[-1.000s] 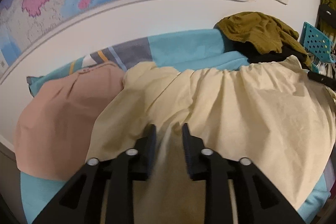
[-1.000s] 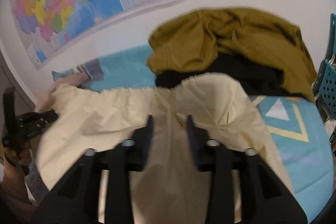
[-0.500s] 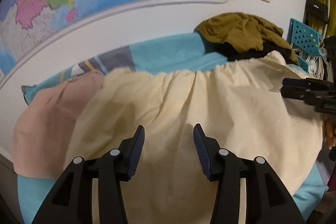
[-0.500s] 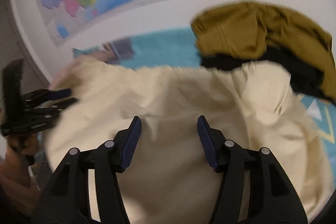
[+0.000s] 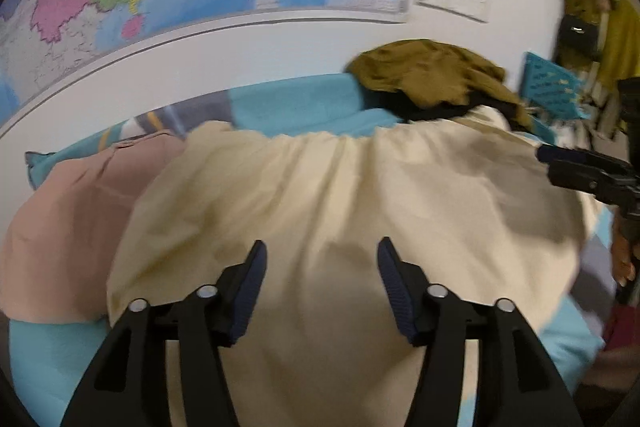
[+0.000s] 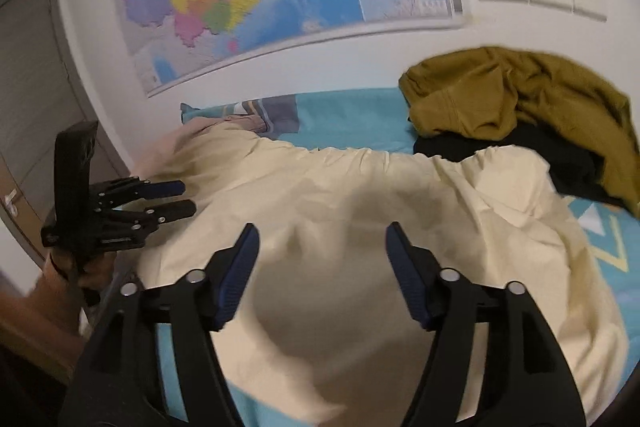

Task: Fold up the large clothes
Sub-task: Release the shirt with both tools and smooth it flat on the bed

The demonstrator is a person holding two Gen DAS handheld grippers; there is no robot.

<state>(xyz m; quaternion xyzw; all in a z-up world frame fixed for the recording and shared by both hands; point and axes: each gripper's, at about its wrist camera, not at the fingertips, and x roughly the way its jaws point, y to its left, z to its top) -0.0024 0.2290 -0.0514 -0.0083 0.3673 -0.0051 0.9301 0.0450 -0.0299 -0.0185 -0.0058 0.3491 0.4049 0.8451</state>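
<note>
Both tools just opened, released | cream garment flat

Both grippers are matte black plastic: the left gripper and right gripper each carry two fingers faced with ribbed dark-blue pads, joined by linkage bars pinned with round silver screws. A tall black block rises behind the left one's linkage
</note>
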